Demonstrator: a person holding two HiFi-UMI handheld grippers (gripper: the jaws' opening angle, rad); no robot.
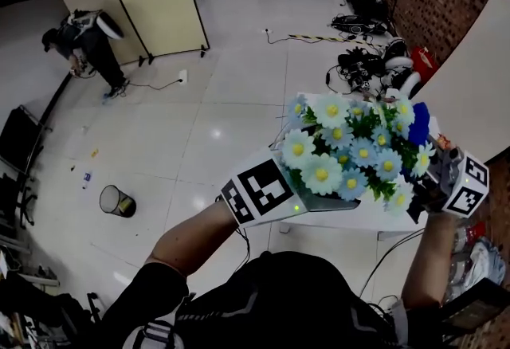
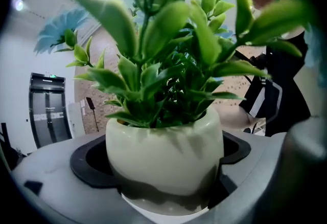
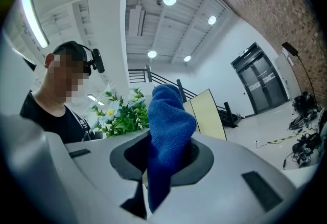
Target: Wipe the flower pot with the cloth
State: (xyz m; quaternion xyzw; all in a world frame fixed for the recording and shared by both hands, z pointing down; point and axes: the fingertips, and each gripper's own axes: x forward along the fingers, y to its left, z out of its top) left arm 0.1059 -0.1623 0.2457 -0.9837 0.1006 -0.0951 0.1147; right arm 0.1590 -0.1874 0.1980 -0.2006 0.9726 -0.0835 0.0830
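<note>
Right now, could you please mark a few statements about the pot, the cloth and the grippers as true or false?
1. The left gripper holds the flower pot between its jaws. True.
2. The right gripper is open and empty. False: its jaws are shut on a blue cloth.
3. The flowers are pale blue with yellow centres. True.
4. The cloth is pressed against the flower pot. False: in the right gripper view it stands free, the flowers well behind it.
</note>
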